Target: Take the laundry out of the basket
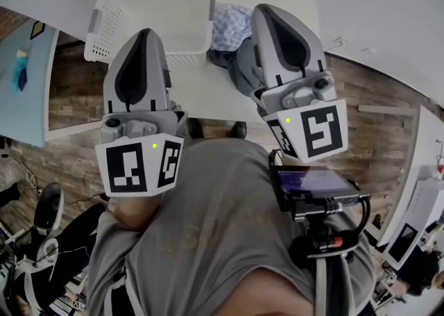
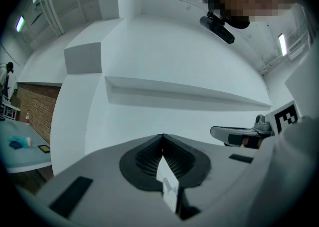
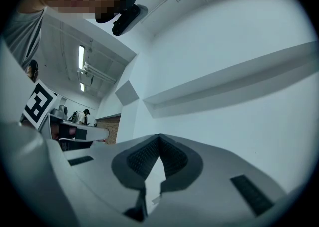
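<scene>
Fingers of the left gripper (image 2: 162, 136) are pressed tip to tip with nothing between them, and those of the right gripper (image 3: 159, 135) meet at their tips the same way, equally empty. Each pair is made of dark, finely ribbed pads set into a smooth grey moulded shell that tapers to a rounded point. In the head view the two grippers are held side by side in front of the person's grey shirt (image 1: 215, 231), each carrying one white cube printed with black square markers. One basket (image 1: 104, 33) stands on the white surface (image 1: 201, 92) beyond them: white rigid plastic, rectangular with rounded corners, its walls pierced by a lattice of small holes. The laundry lies on the surface just beside the basket's right wall, in two pieces: a crumpled blue-and-white patterned cloth (image 1: 232, 26) and, below it in the picture, a darker grey garment (image 1: 223, 57) partly hidden behind the right gripper. Both grippers are well apart from the cloth. Brown wooden planks of the floor (image 1: 76, 92) show around the surface.
</scene>
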Demonstrator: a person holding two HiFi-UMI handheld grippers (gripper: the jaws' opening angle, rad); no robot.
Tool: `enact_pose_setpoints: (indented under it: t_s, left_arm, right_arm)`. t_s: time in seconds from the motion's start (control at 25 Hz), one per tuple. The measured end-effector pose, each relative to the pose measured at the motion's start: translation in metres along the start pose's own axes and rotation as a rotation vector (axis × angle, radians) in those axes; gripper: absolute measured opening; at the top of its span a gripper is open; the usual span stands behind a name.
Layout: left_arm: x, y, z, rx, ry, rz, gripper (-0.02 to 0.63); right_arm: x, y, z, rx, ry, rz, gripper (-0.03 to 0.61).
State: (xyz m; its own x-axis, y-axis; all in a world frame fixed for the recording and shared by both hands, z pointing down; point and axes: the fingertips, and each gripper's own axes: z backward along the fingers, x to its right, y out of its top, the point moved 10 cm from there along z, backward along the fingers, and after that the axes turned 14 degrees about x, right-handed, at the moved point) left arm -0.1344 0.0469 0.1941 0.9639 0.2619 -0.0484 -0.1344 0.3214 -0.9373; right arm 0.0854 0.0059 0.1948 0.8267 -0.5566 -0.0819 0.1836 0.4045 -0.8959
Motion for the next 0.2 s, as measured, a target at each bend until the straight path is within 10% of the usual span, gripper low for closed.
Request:
enact_pose_setpoints:
  t_s: [0.2]
  left_arm:
    - [0.0015, -0.0024, 0.0024, -0.003, 0.001, -0.001, 0.009]
  right_arm:
    - [0.0007, -0.0005, 0.0028, 0.001, 0.003, 0.001, 0.007]
